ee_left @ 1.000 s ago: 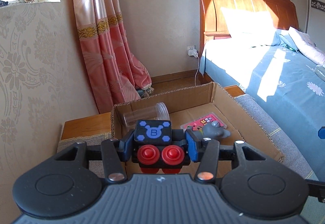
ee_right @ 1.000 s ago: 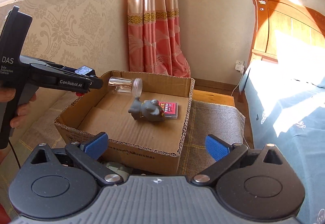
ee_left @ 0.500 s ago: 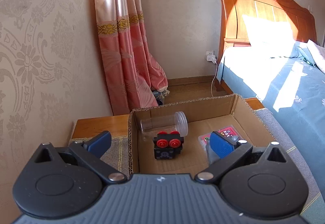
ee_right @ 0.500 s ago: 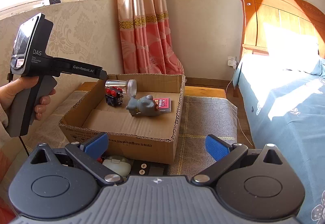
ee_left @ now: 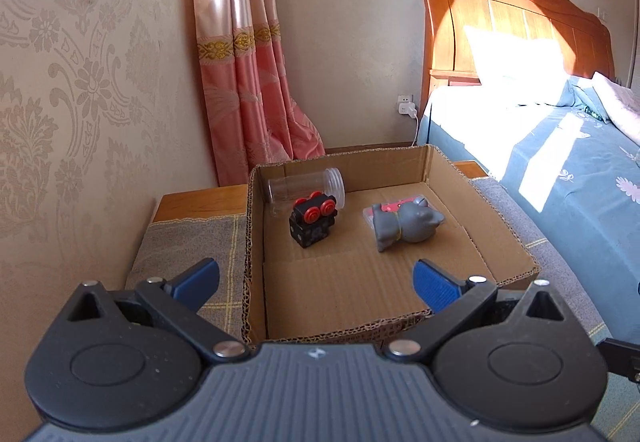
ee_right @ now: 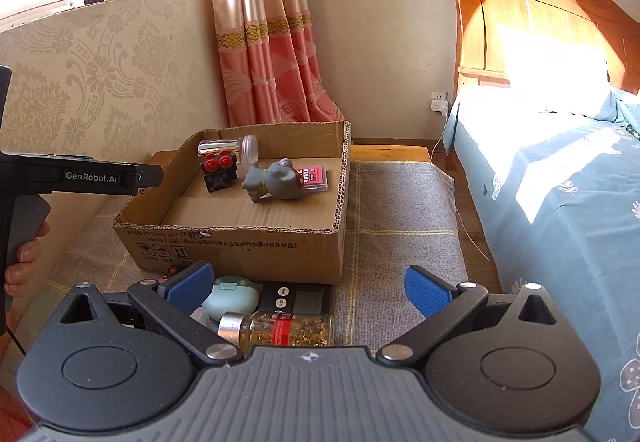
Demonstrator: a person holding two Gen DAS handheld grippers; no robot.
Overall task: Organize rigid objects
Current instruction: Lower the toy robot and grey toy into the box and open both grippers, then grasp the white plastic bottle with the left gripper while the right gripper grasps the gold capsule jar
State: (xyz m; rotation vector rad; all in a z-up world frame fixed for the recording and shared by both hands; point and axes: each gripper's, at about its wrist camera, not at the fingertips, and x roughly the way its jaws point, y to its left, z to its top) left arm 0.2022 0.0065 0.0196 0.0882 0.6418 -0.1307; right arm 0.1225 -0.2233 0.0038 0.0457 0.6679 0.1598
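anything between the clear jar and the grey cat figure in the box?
Yes: the black toy block with red wheels sits between clear jar and grey cat figure; left wrist view.

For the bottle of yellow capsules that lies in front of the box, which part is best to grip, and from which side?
Grip the capsule bottle across its round middle, at the red label, coming from above. It lies on its side with the silver cap toward the pale green case, so the ends are crowded while the long sides probably offer parallel surfaces for the open right gripper.
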